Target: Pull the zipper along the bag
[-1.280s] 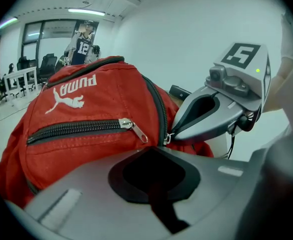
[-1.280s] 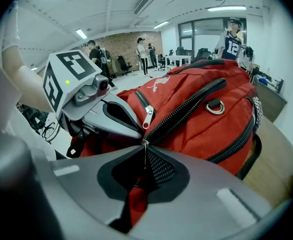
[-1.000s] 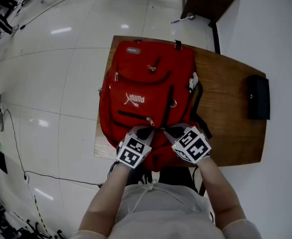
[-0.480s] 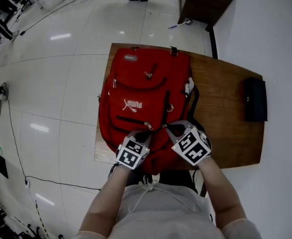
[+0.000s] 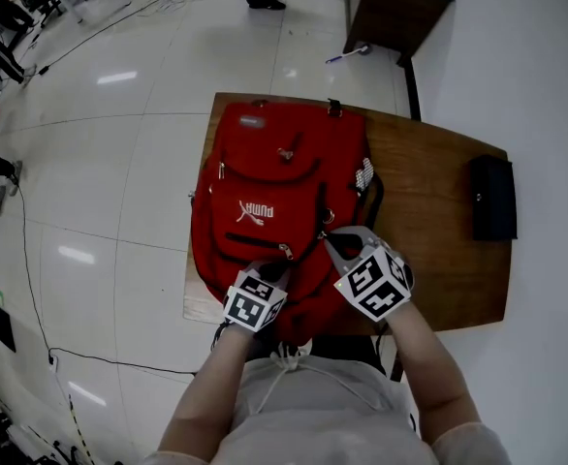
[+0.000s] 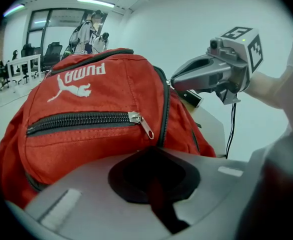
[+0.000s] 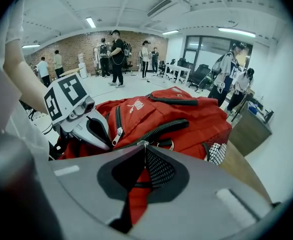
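A red backpack (image 5: pixel 274 192) lies flat on a wooden table (image 5: pixel 439 221), its top pointing away from me. My left gripper (image 5: pixel 272 271) is at the bag's near end, shut with red fabric pinched between its jaws (image 6: pixel 154 156). My right gripper (image 5: pixel 334 240) is beside it on the right, over the long black zipper (image 5: pixel 321 206). In the right gripper view its jaws are shut on the small silver zipper pull (image 7: pixel 143 144), with the zipper track (image 7: pixel 161 129) running ahead. A second, front-pocket zipper pull (image 6: pixel 141 126) hangs free in the left gripper view.
A black case (image 5: pixel 494 199) lies on the table's right side. A dark cabinet (image 5: pixel 395 3) stands beyond the table's far edge. Cables trail over the white floor (image 5: pixel 80 250) on the left, and several people stand in the room behind.
The right gripper has moved away from me along the bag's zipper, while the left gripper has stayed at the bag's near end. The head view has drifted slightly.
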The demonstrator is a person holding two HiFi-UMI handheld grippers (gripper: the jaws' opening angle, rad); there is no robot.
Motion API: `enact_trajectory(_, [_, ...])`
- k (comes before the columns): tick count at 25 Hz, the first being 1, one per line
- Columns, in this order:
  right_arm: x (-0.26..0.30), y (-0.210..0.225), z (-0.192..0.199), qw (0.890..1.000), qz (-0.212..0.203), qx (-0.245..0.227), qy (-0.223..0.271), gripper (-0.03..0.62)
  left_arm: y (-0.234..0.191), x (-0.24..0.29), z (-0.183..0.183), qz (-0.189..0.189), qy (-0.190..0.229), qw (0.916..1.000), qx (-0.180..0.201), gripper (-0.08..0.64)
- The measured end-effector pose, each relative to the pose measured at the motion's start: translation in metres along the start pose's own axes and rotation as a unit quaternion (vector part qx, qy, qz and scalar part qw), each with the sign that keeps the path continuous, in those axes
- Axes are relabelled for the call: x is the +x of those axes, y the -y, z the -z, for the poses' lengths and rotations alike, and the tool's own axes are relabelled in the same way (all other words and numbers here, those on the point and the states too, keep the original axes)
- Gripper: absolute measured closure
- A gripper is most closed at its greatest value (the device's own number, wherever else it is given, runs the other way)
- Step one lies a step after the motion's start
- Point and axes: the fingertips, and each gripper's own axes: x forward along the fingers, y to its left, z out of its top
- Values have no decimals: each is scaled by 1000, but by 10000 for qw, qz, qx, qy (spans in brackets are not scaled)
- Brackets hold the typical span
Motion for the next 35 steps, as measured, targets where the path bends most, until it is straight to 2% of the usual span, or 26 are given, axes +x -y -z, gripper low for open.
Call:
enact_trajectory(14, [6,37,-18,9992,313,-119,235,580,0,0,0,89,-43,9999,-138,555])
enact_trajectory(21, [9,49,-34,9979,348,-458,287,577,-1,-2,0,141,-34,9997,-206,555])
enact_trajectory(24, [13,56,-33,9980,430,-308,357,574,0,-1,0,185,-30,9995,-264,555])
enact_trajectory(27, [9,80,-41,9957,705,65,604,581,1,-1,2,164,-135,9997,-155,555])
enact_trajectory(29, [10,91,-46,9959,668,137,588,574,2,-1,3,130,-165,9997,-93,555])
enact_trajectory(31, [14,93,-49,9969,628,-67,463,580,1,-1,4,118,-201,9997,-105,555])
enact_trajectory(35, [15,92,-48,9970,536,267,499,580,0,0,5,145,-223,9995,-141,555])
